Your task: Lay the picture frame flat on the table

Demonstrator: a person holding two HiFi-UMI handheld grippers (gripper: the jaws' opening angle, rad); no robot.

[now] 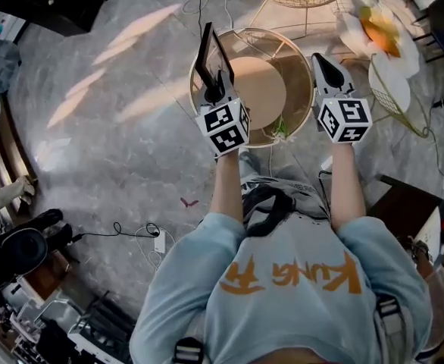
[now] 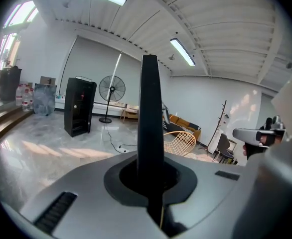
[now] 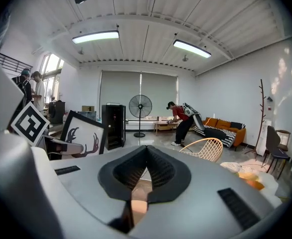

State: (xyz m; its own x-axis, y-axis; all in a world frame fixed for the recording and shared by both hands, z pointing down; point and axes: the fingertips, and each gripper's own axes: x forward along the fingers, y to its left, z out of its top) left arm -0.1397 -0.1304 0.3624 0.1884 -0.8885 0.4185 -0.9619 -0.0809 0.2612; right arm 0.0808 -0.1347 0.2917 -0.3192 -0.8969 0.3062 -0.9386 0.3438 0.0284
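Right gripper (image 3: 146,151) closed tip to tip, nothing between. Near left: left gripper (image 3: 75,146) with its marker cube, closed on an upright picture frame (image 3: 83,132) bearing a dark antler drawing. Farther back: black cabinet (image 3: 114,126), standing fan (image 3: 140,108), a person (image 3: 180,123) bent over beside an orange sofa (image 3: 223,128). Right of centre, a wire chair (image 3: 204,148); far right, a coat stand (image 3: 261,114).

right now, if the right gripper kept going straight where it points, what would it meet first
Probably nothing near: the right gripper points past the round table toward the floor beyond, with the wire chair just right of that line. Depth is unclear.
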